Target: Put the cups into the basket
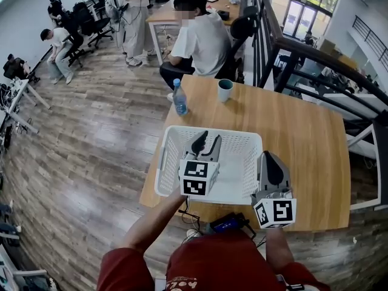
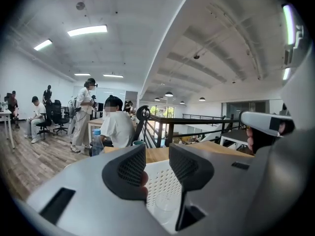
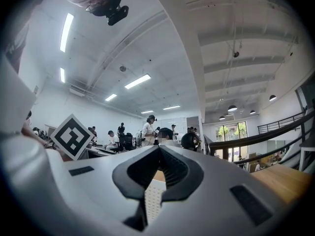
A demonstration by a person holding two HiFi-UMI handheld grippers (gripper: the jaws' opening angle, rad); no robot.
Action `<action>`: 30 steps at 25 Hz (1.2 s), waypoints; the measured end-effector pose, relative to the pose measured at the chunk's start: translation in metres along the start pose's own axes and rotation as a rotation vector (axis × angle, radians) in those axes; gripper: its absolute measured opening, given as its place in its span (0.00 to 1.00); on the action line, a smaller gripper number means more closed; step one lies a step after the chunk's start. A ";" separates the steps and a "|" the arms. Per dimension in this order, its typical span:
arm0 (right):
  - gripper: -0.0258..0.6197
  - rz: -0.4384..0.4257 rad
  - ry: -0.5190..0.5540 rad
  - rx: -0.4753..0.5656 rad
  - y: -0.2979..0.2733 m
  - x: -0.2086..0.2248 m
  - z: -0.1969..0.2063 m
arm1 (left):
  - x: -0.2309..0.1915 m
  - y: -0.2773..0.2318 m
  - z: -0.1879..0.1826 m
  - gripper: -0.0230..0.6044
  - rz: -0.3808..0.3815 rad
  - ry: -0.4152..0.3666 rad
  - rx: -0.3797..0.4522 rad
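Note:
A white perforated basket (image 1: 212, 130) stands at the near edge of the wooden table (image 1: 303, 138). A teal cup (image 1: 225, 90) stands upright at the table's far side, also small in the left gripper view as the teal cup (image 2: 139, 143). My left gripper (image 1: 208, 139) hovers over the basket's inside; its jaws stand partly apart with nothing between them, left gripper (image 2: 157, 156). A faint clear round shape, perhaps a cup, lies on the basket floor (image 2: 166, 200). My right gripper (image 1: 270, 157) is just right of the basket, its jaws closed together and empty, right gripper (image 3: 158, 154).
A water bottle (image 1: 180, 97) with a blue cap stands at the table's far left corner. A seated person in a white shirt (image 1: 203, 38) is just beyond the table. A dark railing (image 1: 315, 59) runs along the right. Other people and desks are further back.

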State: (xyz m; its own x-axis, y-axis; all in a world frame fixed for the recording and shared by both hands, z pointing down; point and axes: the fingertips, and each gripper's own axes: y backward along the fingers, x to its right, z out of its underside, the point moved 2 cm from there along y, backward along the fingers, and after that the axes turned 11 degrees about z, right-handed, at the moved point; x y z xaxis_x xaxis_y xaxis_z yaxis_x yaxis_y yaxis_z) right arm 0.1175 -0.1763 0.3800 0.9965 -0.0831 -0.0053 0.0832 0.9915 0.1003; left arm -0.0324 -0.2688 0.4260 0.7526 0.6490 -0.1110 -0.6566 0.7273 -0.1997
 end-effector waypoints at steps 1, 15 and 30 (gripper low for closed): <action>0.05 -0.004 0.003 0.004 0.000 0.000 -0.001 | -0.001 0.004 -0.003 0.27 -0.009 0.004 0.019; 0.05 -0.010 0.003 0.016 -0.004 -0.005 -0.005 | -0.005 0.038 -0.037 0.05 -0.109 -0.053 0.193; 0.05 -0.025 -0.001 0.020 -0.005 -0.015 -0.005 | 0.007 0.085 -0.061 0.05 -0.133 -0.137 0.291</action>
State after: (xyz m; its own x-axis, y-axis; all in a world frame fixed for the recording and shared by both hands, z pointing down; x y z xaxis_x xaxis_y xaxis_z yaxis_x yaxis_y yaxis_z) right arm 0.1022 -0.1794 0.3745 0.9942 -0.1076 -0.0070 0.1076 0.9870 0.1196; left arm -0.0796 -0.2162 0.3484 0.8322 0.5535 0.0331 -0.5541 0.8281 0.0843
